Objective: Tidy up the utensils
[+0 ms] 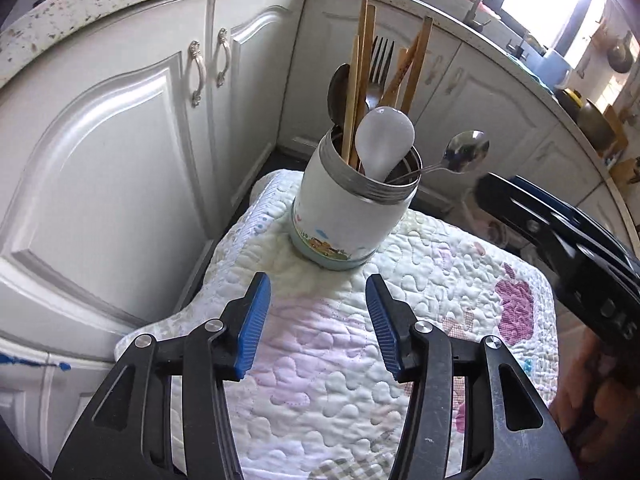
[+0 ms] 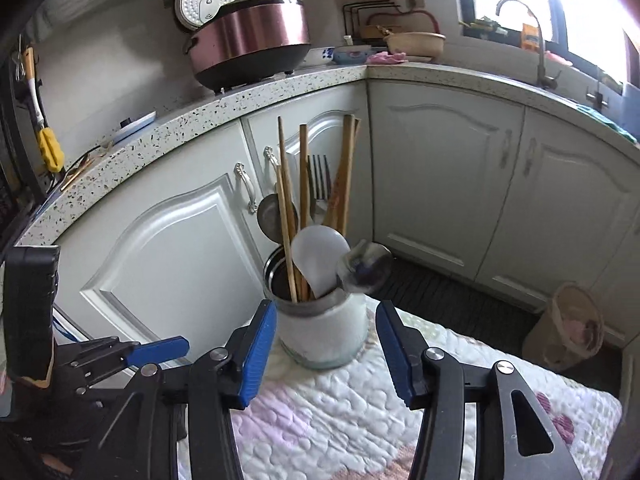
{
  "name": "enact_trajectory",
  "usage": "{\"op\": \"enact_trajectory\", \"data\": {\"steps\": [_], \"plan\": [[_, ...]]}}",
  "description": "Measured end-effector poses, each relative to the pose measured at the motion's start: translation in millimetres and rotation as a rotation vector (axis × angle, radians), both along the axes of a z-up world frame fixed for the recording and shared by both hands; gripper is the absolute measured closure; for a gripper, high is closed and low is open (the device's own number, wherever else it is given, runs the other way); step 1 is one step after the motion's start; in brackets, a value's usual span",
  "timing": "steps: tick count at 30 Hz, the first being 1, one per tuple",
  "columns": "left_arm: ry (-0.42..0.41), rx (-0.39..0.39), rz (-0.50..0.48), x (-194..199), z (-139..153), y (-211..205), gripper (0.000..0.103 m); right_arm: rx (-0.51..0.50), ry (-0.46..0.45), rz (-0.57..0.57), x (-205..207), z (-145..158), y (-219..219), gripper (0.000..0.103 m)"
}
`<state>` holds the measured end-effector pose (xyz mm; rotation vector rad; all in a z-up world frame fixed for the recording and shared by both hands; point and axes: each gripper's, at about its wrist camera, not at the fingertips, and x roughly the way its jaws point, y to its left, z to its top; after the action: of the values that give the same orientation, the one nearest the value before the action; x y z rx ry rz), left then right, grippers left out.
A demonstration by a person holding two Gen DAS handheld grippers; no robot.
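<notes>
Quilted mat (image 1: 328, 340): utensil jar (image 1: 352, 216) upright; left claw (image 1: 318, 322), right claw (image 2: 326, 350) level, spread, empty.

L tool (image 1: 318, 320) jaws wide apart, empty; R tool (image 2: 326, 350) same, both level.

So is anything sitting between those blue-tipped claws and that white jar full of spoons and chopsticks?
Nothing visible. The open right hand-held gripper already has the white metal utensil jar just ahead between its blue pads. In front of the open left hand-held gripper lies only bare pastel quilted cloth up to the jar.
</notes>
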<state>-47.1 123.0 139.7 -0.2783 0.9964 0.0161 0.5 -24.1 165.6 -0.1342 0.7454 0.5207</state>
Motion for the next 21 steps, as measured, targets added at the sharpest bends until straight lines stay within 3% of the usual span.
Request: {"op": "enact_trajectory", "data": {"steps": [5,16,21], "plan": [[-0.014,0.047,0.014,-7.9,6.4,-10.9,0.054,-0.011,-0.016,-0.046,-18.0,6.5,-13.6,0.044],[-0.072,0.112,0.038,-23.0,23.2,-32.9,0.054,0.004,-0.011,-0.139,-44.7,8.1,-38.6,0.04],[-0.08,0.103,0.06,-28.3,25.3,-34.8,0.054,0.015,-0.003,-0.168,-48.7,8.9,-46.8,0.04]]}}
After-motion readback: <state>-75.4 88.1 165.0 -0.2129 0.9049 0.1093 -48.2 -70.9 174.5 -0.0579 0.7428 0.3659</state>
